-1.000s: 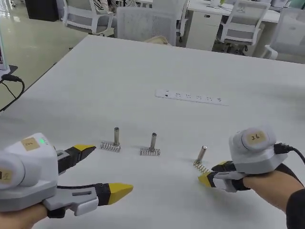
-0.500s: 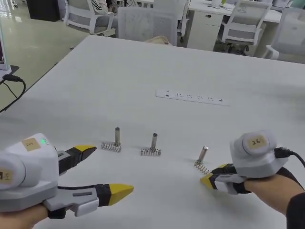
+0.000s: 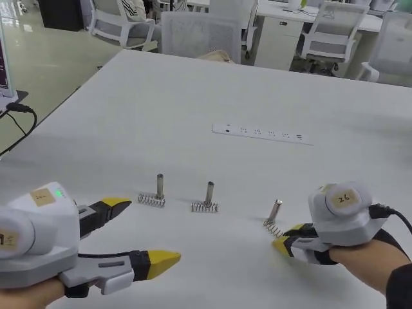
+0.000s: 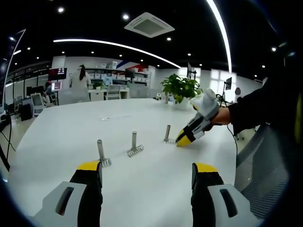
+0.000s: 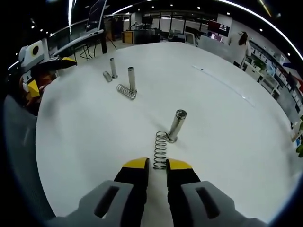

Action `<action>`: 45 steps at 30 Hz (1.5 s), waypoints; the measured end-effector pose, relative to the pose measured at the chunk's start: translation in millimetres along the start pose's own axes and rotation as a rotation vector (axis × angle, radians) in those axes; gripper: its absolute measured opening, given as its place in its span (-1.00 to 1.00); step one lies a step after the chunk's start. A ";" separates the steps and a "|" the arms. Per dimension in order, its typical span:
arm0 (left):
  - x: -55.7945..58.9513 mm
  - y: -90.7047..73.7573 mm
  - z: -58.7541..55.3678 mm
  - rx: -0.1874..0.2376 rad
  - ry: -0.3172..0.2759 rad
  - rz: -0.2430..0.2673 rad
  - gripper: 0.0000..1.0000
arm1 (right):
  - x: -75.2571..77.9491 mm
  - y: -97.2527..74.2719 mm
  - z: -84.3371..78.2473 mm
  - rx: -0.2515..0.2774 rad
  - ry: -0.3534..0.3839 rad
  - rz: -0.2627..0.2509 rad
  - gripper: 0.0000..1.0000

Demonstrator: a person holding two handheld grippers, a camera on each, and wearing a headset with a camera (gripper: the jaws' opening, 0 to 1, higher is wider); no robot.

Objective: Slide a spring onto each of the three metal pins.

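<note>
Three short metal pins stand in a row on the white table: left pin [image 3: 159, 183], middle pin [image 3: 210, 191], and right pin [image 3: 276, 209], which leans a little. A spring lies at each pin's foot: left spring [image 3: 150, 200], middle spring [image 3: 205, 207], right spring [image 3: 271, 226]. My right gripper [image 3: 282, 243] sits low on the table. Its yellow tips are shut on the near end of the right spring [image 5: 160, 149], just in front of the right pin [image 5: 176, 125]. My left gripper [image 3: 140, 232] hangs open and empty, short of the left pin [image 4: 100, 149].
A white power strip [image 3: 262, 133] lies farther back on the table [image 3: 161, 103]. Office chairs [image 3: 193, 32] stand beyond the far edge. A black cable [image 3: 19, 109] runs off the left side. Bare tabletop surrounds the pins.
The head camera has shifted slightly, so the scene sits a little lower. The right gripper stays at the right spring's near end. The left gripper has not moved.
</note>
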State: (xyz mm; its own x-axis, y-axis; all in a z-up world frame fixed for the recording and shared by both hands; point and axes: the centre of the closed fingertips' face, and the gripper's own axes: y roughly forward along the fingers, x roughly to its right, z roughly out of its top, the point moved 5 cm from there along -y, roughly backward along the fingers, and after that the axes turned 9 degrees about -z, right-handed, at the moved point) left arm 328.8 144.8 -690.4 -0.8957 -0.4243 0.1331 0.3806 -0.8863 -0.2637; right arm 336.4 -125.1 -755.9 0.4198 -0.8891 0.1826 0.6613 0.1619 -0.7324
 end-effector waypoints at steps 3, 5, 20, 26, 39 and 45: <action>0.5 -0.1 0.5 0.000 0.001 0.000 0.48 | 1.9 0.5 0.8 0.000 -0.022 -0.011 -0.83; 0.4 -0.4 0.2 -0.001 0.003 0.001 0.48 | 2.6 0.0 0.5 -0.001 -0.023 -0.010 -0.83; 7.6 6.3 -0.6 -0.028 0.030 -0.039 0.46 | -11.4 -13.1 4.1 -0.016 -0.065 0.042 -0.84; 12.3 11.1 1.5 -0.047 0.064 -0.077 0.39 | -28.7 -25.6 13.5 -0.023 -0.112 0.107 -0.84; 17.0 19.5 7.5 -0.059 0.111 -0.126 0.28 | -65.3 -50.5 45.7 0.009 -0.188 0.247 -0.84; 19.0 20.5 8.5 -0.057 0.128 -0.143 0.16 | -78.8 -57.1 57.3 0.019 -0.225 0.292 -0.84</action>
State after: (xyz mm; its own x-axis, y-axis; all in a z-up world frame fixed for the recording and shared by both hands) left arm 321.6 117.0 -685.1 -0.9630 -0.2646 0.0511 0.2372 -0.9223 -0.3050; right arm 301.2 -39.7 -690.8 0.7173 -0.6883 0.1085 0.5038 0.4048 -0.7631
